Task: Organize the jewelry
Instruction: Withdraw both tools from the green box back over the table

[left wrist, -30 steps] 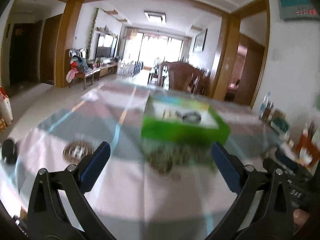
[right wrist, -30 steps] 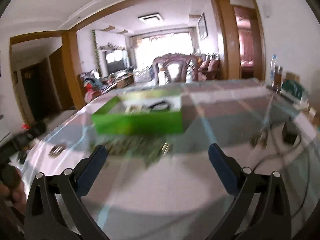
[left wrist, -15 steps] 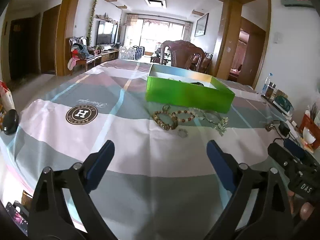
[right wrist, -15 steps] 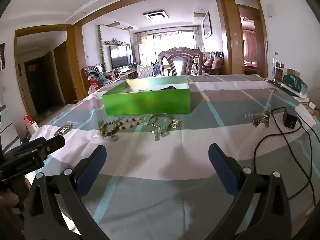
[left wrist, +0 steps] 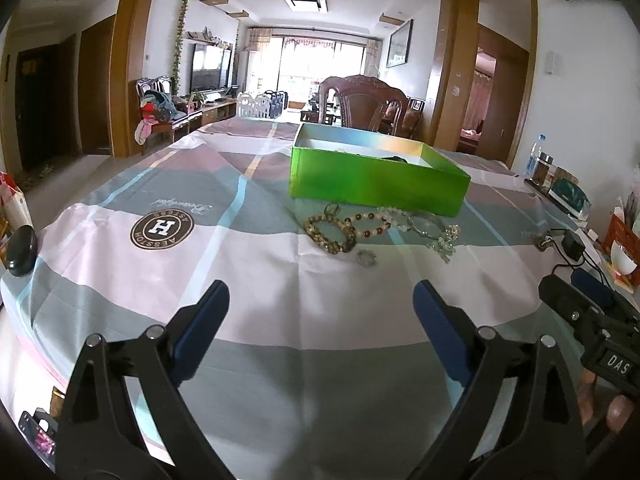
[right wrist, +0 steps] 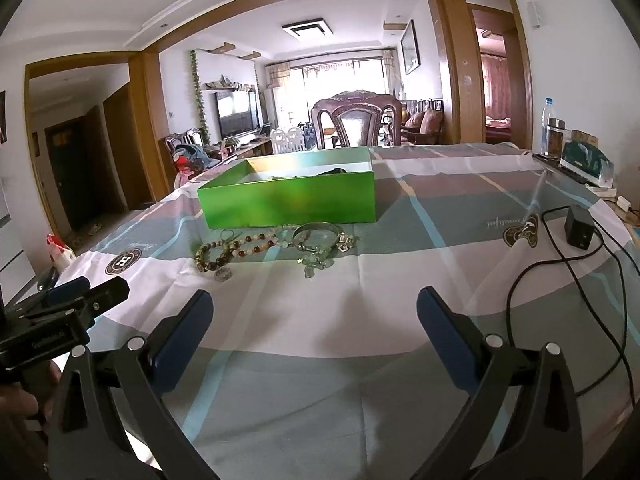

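A cluster of beaded bracelets, a silver bangle and small rings (left wrist: 376, 232) (right wrist: 272, 250) lies on the cloth-covered bench (left wrist: 248, 280), just in front of the open green cardboard box (left wrist: 376, 184) (right wrist: 288, 200). The box's contents are mostly hidden by its wall. Both the left hand-held gripper (left wrist: 320, 320) and right hand-held gripper (right wrist: 314, 326) hover spread wide and empty, well short of the jewelry.

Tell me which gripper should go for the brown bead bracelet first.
Left, probably. The brown bead bracelet sits almost straight ahead of the open left gripper; in the right wrist view it lies off to the left of the open right gripper. Both are well short of it.
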Demonstrator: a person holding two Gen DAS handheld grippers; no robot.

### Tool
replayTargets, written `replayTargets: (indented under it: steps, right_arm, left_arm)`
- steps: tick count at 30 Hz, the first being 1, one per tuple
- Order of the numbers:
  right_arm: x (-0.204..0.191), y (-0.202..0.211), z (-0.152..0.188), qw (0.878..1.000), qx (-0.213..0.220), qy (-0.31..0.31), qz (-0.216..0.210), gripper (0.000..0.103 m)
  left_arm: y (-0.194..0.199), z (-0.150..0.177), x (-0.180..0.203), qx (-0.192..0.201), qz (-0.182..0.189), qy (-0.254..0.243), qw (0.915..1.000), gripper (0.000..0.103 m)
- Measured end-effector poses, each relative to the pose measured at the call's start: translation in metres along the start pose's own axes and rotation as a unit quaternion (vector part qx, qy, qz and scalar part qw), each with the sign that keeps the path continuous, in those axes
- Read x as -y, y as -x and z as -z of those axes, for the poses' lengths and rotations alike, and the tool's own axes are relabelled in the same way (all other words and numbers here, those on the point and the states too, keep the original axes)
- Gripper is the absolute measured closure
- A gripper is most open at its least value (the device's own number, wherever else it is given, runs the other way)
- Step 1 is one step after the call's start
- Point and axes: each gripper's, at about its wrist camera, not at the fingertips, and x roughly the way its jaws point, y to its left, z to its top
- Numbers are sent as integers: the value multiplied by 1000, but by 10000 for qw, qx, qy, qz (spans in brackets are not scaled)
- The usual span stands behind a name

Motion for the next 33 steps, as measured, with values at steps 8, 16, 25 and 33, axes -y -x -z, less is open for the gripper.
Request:
replayTargets:
  steps: [8,16,25,33]
  right_arm:
    - [0,-2,0,10000,-49,-20,-11,3]
    - [-2,-11,2,9998,-188,-1,-27,3]
    - [-4,-41,-17,9979,-638,122,66,3]
    - [0,-67,-26,9956,-933,52,-76,4]
  left_arm:
    - [-1,1,1,-24,1,-27,10000,11]
    - [-7,0,3,-109,32,-65,9999,11]
    - [-24,-26,10,-183,149,-416,9989,11]
    - [-80,-83,15,-558,504,-1041,9917,22]
